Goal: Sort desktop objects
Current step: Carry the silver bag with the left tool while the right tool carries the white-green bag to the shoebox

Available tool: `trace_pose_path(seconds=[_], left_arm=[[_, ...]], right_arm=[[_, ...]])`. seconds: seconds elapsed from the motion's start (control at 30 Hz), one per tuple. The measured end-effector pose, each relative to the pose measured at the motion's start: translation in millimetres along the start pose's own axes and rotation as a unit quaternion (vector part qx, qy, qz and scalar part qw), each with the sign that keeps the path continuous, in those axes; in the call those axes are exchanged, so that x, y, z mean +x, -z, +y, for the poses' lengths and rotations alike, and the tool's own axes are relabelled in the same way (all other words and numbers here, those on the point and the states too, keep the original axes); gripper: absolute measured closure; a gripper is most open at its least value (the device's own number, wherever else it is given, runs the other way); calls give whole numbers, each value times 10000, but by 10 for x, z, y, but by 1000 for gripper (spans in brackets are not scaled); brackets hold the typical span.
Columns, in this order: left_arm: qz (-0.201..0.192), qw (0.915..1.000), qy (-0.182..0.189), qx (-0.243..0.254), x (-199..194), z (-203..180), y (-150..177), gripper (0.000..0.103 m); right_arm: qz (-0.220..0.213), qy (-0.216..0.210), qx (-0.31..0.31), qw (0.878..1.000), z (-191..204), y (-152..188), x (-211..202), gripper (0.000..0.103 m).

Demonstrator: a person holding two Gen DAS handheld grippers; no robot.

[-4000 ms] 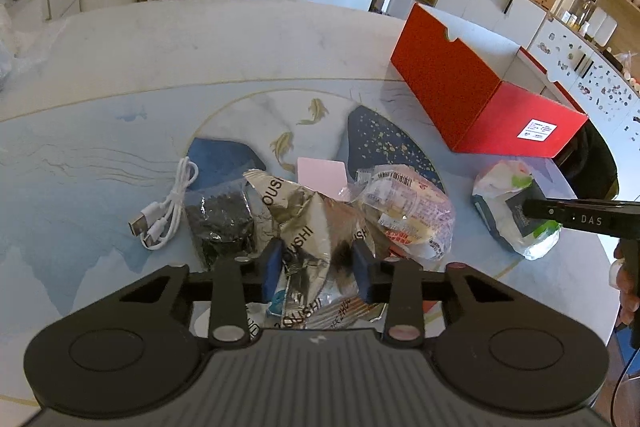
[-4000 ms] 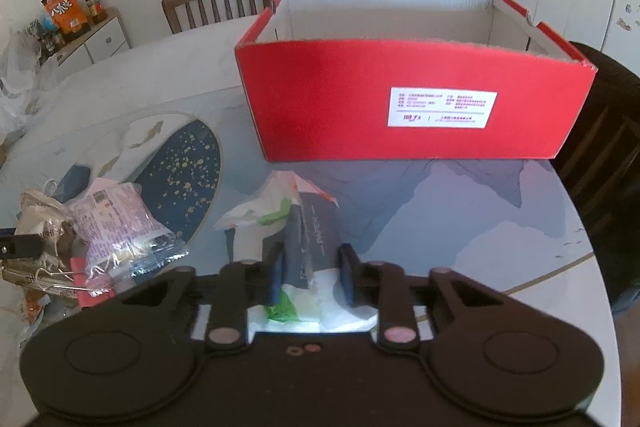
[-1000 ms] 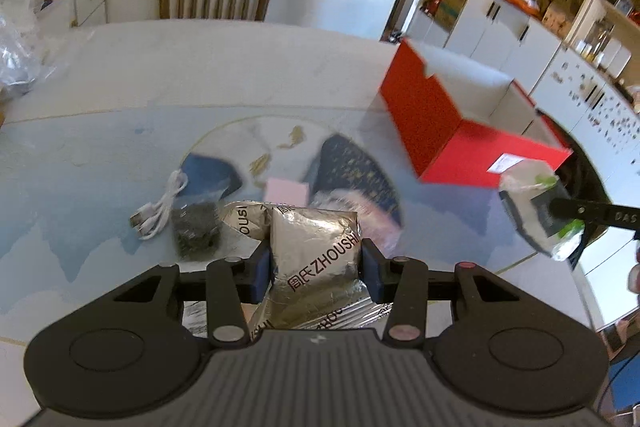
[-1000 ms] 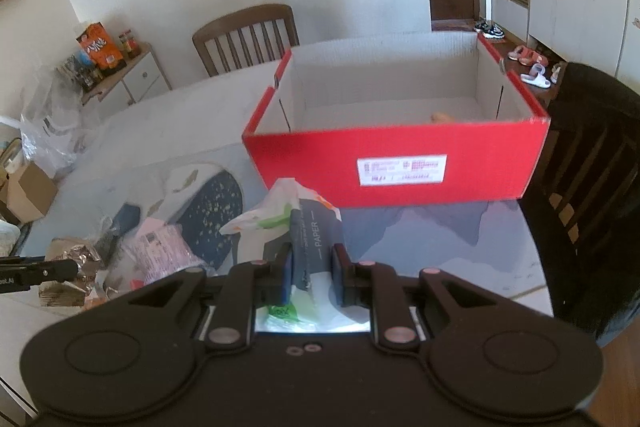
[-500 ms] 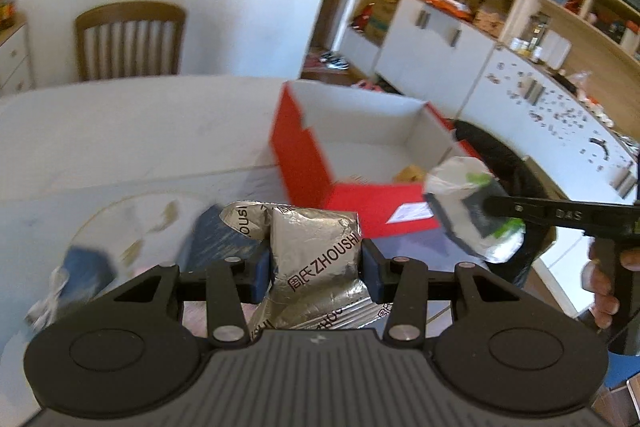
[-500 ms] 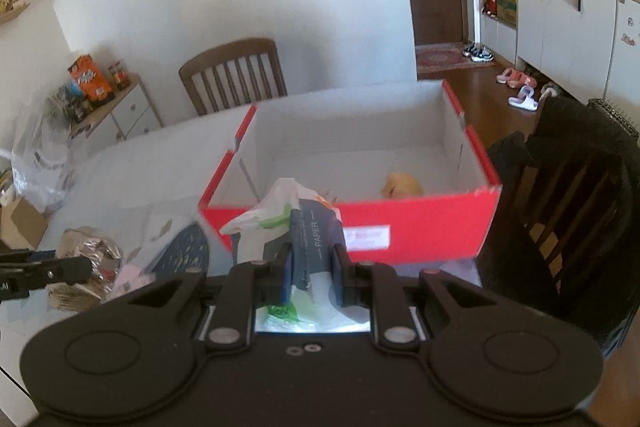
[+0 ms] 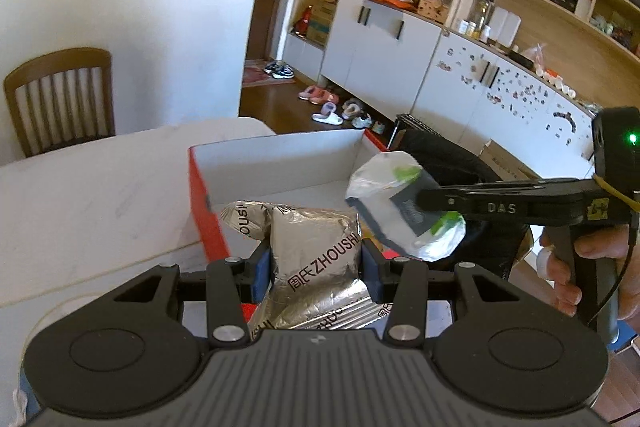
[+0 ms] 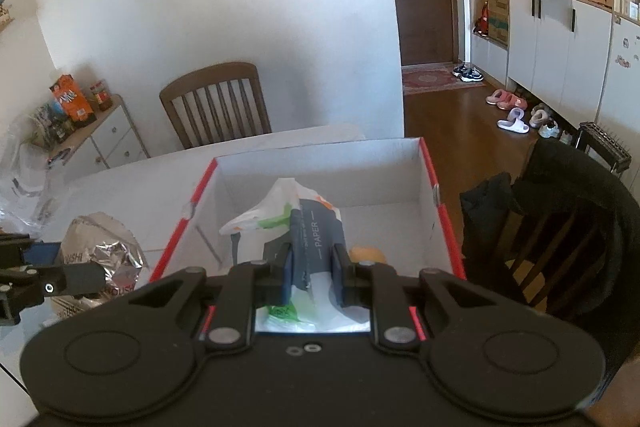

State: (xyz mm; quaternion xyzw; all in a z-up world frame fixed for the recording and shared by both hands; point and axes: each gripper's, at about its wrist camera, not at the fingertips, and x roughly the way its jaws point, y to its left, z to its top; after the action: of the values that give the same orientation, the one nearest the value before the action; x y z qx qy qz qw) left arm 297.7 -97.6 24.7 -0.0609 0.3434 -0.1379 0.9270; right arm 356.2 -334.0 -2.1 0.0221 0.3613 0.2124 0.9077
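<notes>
Tissue pack (image 8: 308, 239), pinched in my right claw (image 8: 312, 269), is now hanging over the open red shoebox (image 8: 434, 187) instead of low on the surface. Left claw (image 7: 316, 263) is gripping the silver ZHOUSHI pouch (image 7: 316, 247), lifted near the box's wall. Both look abt ready to drop in.

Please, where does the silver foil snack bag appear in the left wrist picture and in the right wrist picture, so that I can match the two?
Left wrist view: the silver foil snack bag sits at lower centre, clamped in the left gripper.
Right wrist view: the same bag is at the left edge, beside the box's left wall.
Shared landmark: the red box, directly beyond the bag in both views.
</notes>
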Motion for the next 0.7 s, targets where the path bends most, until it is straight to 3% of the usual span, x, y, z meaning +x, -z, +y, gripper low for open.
trace_pose_path(seconds=[0.23,0.7], left_arm=[[247,9997,0,40,484,9,-261,59],[657,9961,-173,570,1241,-109,-455,59]], right_arm=[[197,142,81,9997,-141,-183,342,84],[607,408,-136,9972,-262,-317,915,84]])
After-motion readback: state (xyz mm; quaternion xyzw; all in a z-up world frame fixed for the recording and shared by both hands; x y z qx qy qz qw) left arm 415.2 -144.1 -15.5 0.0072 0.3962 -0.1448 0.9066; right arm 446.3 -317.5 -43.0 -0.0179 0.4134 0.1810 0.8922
